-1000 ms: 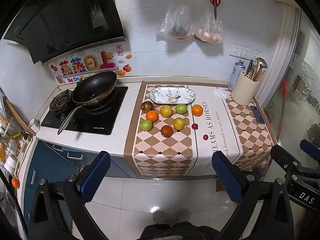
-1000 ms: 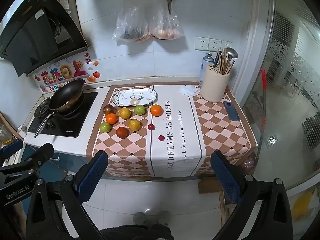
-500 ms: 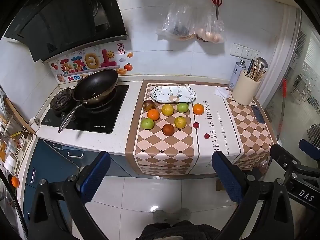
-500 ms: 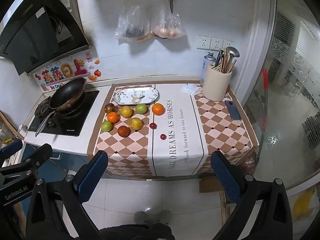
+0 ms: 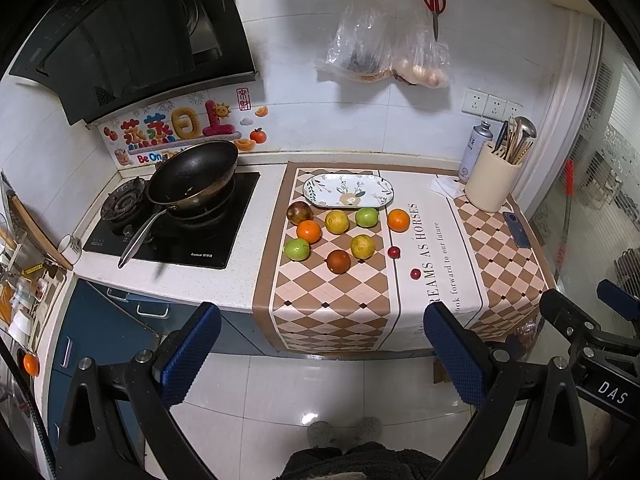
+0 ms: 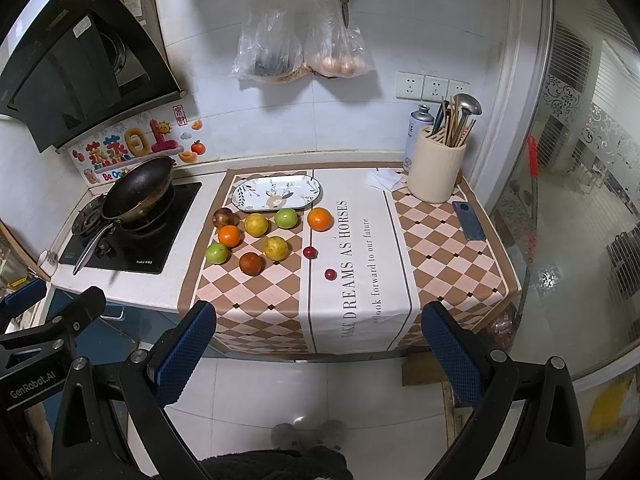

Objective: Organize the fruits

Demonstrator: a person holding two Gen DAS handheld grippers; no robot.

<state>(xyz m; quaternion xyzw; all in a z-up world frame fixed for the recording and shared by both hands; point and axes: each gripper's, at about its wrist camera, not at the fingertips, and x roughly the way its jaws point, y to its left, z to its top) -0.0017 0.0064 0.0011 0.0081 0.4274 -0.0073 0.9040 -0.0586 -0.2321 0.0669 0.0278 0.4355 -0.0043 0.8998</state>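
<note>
While I hold my left gripper (image 5: 320, 344) spread wide and empty above the floor, its camera shows one oval plate (image 5: 348, 190) on the checkered cloth (image 5: 332, 300), with eight round fruits (image 5: 339, 221) clustered just in front and two small red fruits (image 5: 415, 273) apart to the right. From my right gripper (image 6: 318, 340), likewise spread and empty, I count two orange fruits (image 6: 320, 219), two green, two yellow, two dark ones, and one frying pan (image 6: 138, 188).

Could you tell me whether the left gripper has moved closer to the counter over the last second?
Yes, slightly. In the left wrist view the plate and the fruit around it sit a little lower and nearer than before, so the left gripper has eased forward toward the counter, open and empty.
</note>
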